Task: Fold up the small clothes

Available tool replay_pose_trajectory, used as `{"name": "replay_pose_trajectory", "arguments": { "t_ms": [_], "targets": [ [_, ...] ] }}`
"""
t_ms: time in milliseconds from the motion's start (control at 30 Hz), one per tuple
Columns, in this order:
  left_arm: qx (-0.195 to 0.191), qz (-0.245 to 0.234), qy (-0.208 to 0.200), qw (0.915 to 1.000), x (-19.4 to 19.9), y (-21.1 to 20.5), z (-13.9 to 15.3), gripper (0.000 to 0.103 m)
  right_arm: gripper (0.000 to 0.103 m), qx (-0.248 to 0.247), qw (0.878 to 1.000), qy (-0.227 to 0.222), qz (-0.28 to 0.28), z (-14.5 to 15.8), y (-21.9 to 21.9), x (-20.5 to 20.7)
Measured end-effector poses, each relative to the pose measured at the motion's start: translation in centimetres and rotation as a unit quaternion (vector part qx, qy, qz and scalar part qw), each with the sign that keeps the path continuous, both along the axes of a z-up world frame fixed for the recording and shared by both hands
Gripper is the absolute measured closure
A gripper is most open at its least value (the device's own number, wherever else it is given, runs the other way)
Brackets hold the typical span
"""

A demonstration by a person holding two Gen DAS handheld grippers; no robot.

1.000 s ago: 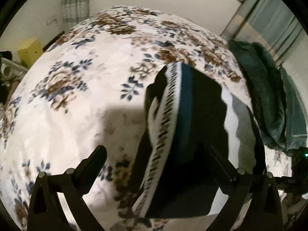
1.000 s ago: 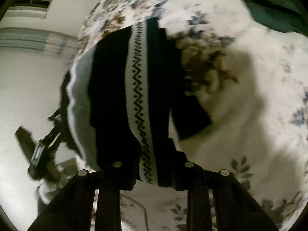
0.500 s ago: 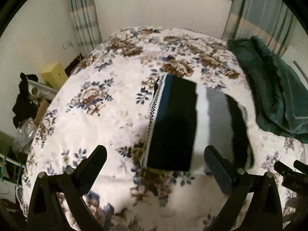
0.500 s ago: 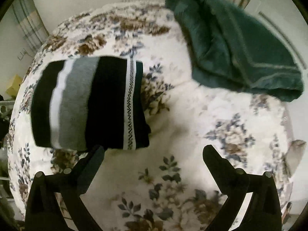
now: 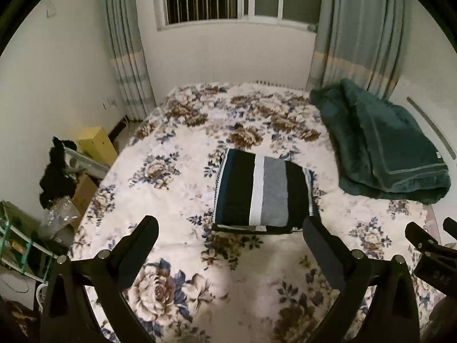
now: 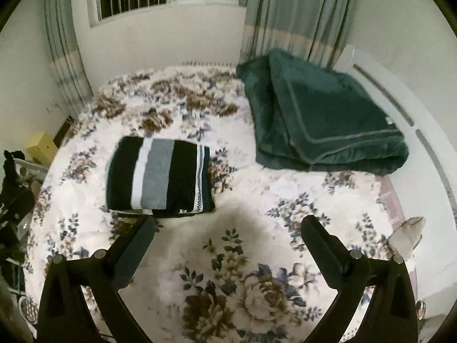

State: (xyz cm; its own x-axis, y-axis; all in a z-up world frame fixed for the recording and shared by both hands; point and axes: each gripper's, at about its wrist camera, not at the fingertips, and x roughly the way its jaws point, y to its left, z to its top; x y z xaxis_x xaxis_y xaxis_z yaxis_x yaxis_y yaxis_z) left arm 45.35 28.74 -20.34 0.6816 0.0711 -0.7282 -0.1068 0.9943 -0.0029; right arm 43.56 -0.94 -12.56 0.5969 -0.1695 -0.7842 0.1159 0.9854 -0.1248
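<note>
A folded striped garment (image 5: 264, 190), black, white and grey with a zigzag trim, lies flat on the floral bed cover (image 5: 177, 188). It also shows in the right wrist view (image 6: 160, 178), at the left. My left gripper (image 5: 230, 247) is open and empty, held above the bed in front of the garment. My right gripper (image 6: 228, 245) is open and empty too, above the bed to the right of the garment. Part of the right gripper (image 5: 428, 245) shows at the right edge of the left wrist view.
A folded dark green blanket (image 5: 382, 145) lies at the bed's far right, also in the right wrist view (image 6: 322, 114). Left of the bed stand a yellow box (image 5: 97, 143), cardboard boxes and a rack with dark cloth (image 5: 55, 168). A curtained window is behind.
Both grippers let go of the striped garment, opened and pulled back and up. The garment now lies folded flat on the bed.
</note>
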Motion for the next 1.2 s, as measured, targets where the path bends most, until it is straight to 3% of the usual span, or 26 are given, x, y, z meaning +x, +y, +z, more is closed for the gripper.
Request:
{"name": "replay_pose_trajectory", "arguments": {
  "t_ms": [200,500,900,1200],
  "targets": [
    [-0.005,-0.012,-0.03,0.9995,-6.3,-1.7,5.0,0.0,0.0,0.0,0.999,-0.048,0.013,7.9,0.3,-8.6],
    [-0.005,-0.02,-0.064,0.9977,-13.3,-2.7,10.0,0.0,0.0,0.009,0.995,-0.092,0.041,15.9,0.8,-18.6],
    [-0.005,-0.011,-0.091,0.9958,-17.8,-3.1,12.7,0.0,0.0,0.021,0.991,-0.12,0.053,20.4,-0.3,-25.0],
    [-0.009,-0.01,-0.107,0.9942,-19.4,-3.6,13.5,0.0,0.0,0.028,0.99,-0.124,0.056,21.1,-0.8,-26.0]
  ]
}}
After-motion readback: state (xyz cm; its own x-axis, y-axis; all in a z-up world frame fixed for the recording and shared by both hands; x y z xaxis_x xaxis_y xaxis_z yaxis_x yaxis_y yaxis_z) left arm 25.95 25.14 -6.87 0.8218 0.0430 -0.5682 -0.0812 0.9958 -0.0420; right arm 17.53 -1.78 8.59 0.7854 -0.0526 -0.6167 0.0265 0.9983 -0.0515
